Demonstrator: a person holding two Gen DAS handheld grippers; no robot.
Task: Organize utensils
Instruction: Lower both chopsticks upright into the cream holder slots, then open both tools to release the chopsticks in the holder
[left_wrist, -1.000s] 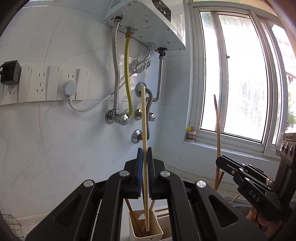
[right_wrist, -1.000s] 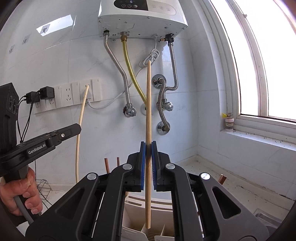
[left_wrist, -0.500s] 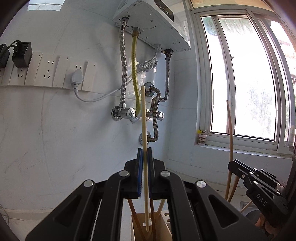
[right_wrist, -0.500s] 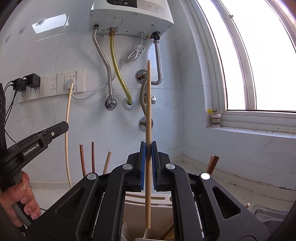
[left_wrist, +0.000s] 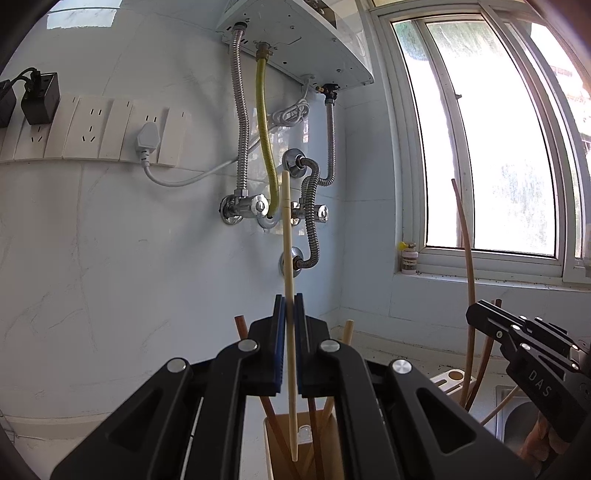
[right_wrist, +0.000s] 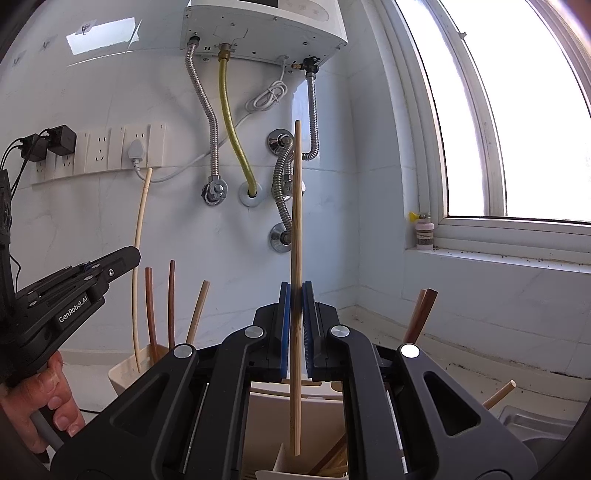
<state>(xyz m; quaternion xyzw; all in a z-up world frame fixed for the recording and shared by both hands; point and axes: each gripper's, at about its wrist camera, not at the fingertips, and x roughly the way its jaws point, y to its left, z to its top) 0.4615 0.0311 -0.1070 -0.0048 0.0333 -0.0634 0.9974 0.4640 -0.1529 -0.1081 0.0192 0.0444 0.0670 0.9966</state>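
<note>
Left gripper (left_wrist: 290, 306): jaws clamped on a pale chopstick (left_wrist: 287, 236), held upright so its lower tip hangs inside the beige holder (left_wrist: 266, 439) below; ready to drop
Right gripper (right_wrist: 295, 295): jaws closed around a bamboo chopstick (right_wrist: 296, 221), vertical over the white caddy (right_wrist: 266, 398); aimed at a compartment

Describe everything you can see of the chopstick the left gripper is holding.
The pale chopstick is a slim, cream-coloured stick, wood or bamboo by its look, tapering toward its lower end. It stands nearly upright, clamped near mid-length between the blue-padded jaws of the left gripper. Its blunt top rises before the wall pipes; its narrow tip hangs inside the mouth of the white holder, among darker sticks.
</note>
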